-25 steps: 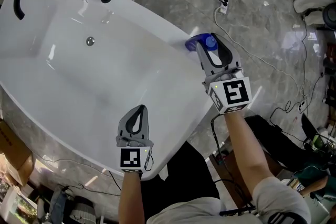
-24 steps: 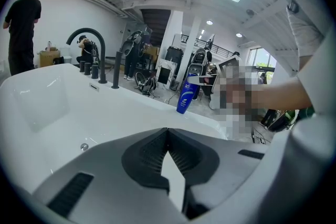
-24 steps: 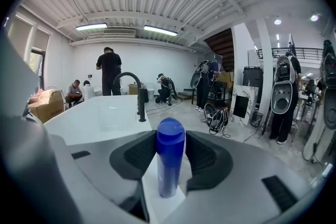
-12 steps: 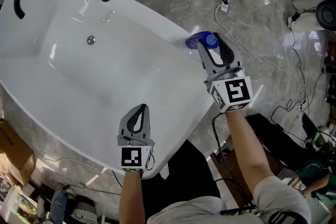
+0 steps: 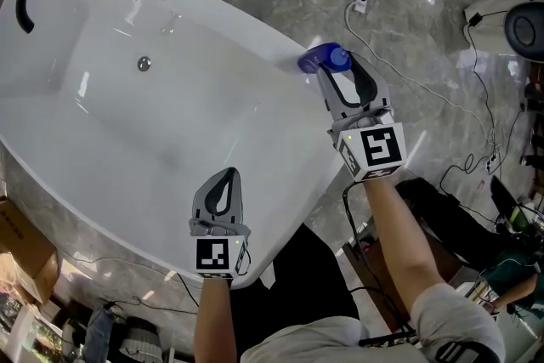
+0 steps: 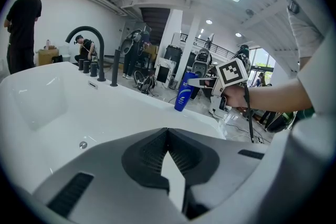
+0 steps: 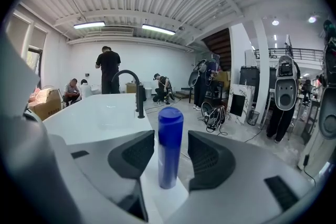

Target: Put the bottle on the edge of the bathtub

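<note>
One blue bottle [image 5: 322,58] (upright) on one bathtub [image 5: 170,123].

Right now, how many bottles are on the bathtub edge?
1: the blue bottle stands upright on the bathtub rim between the right tongs, whose jaws have just been opening and don't touch it. No others show.

The tall blue plastic bottle [image 5: 323,59] stands upright on the flat outer rim of the glossy white bathtub [image 5: 263,55].
</note>
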Available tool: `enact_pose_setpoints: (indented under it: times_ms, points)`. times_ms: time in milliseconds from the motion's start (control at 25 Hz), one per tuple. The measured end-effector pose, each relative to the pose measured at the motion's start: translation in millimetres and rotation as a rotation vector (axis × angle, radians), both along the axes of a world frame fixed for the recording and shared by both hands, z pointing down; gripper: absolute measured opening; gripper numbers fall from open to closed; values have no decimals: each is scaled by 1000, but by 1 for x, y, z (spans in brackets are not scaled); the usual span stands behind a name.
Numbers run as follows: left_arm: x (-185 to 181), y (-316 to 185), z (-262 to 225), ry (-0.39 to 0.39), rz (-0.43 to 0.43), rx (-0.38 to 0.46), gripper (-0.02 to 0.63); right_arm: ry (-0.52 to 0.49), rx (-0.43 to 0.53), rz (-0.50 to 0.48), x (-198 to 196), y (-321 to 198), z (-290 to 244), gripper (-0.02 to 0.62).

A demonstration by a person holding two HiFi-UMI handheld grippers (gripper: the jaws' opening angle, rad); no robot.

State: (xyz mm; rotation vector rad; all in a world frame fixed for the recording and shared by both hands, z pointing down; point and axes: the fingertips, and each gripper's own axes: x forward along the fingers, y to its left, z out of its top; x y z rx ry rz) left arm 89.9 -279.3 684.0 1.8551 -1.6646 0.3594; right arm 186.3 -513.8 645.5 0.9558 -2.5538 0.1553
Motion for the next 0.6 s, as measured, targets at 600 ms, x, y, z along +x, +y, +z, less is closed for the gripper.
enact_pose_setpoints:
  times_ms: [600]
  points:
    - [-1, 8, -1, 16, 24, 0, 11, 14, -18, 48, 13, 15, 5, 190]
